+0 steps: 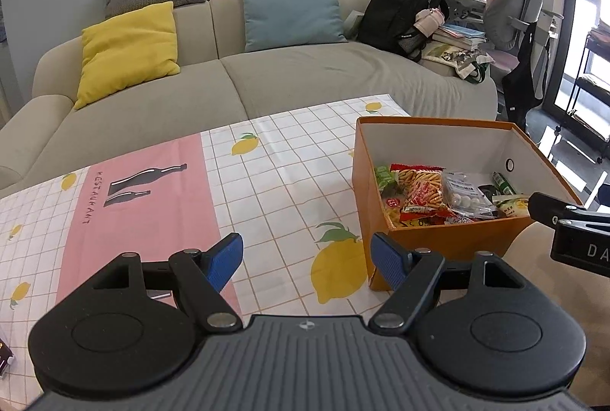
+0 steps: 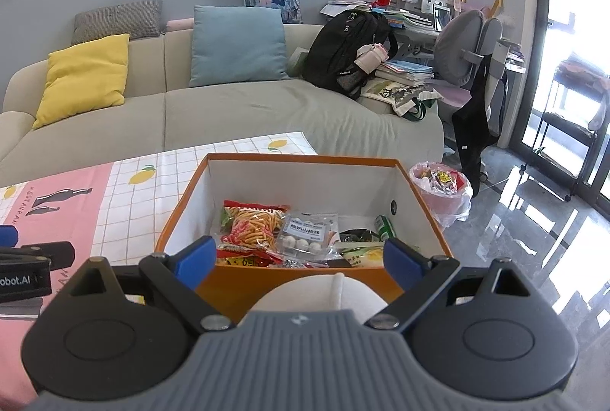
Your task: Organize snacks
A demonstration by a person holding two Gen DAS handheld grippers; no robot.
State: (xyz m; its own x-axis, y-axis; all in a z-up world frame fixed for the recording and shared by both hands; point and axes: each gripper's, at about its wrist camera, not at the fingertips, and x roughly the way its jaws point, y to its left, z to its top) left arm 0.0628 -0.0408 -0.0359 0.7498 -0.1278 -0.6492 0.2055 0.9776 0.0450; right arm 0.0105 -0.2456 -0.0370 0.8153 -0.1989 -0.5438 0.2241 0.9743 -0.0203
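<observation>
While the orange box (image 2: 305,281) stands open at the right edge of the table, the snacks lie heaped on its floor against the near wall: a red packet of crunchy sticks (image 2: 251,228), a clear packet of white balls (image 2: 309,233) just to its right, a pale yellow-green packet (image 2: 362,252) beside that, and a green wrapper (image 2: 385,226) leaning toward the right wall. More wrappers sit under these, too crumpled to tell apart. The box's far half shows bare white walls, with a round grommet in the right one.

The right gripper (image 2: 301,256) hangs just in front of the box's near wall, its blue pads (image 2: 196,260) spread wide with nothing between them. The left gripper (image 1: 307,256) is over the tablecloth (image 1: 267,174) beside the box's near left corner, likewise released and empty; its right pad sits just at the orange wall.

The cloth is a white grid printed with lemons and a pink panel bearing bottle shapes. Past the table's far edge runs a beige sofa (image 1: 305,75) with a yellow cushion (image 1: 129,50), a blue cushion (image 1: 291,8) and a black backpack (image 1: 400,10). On the floor to the right of the box stands a pink bin (image 2: 442,195) lined with a bag.
</observation>
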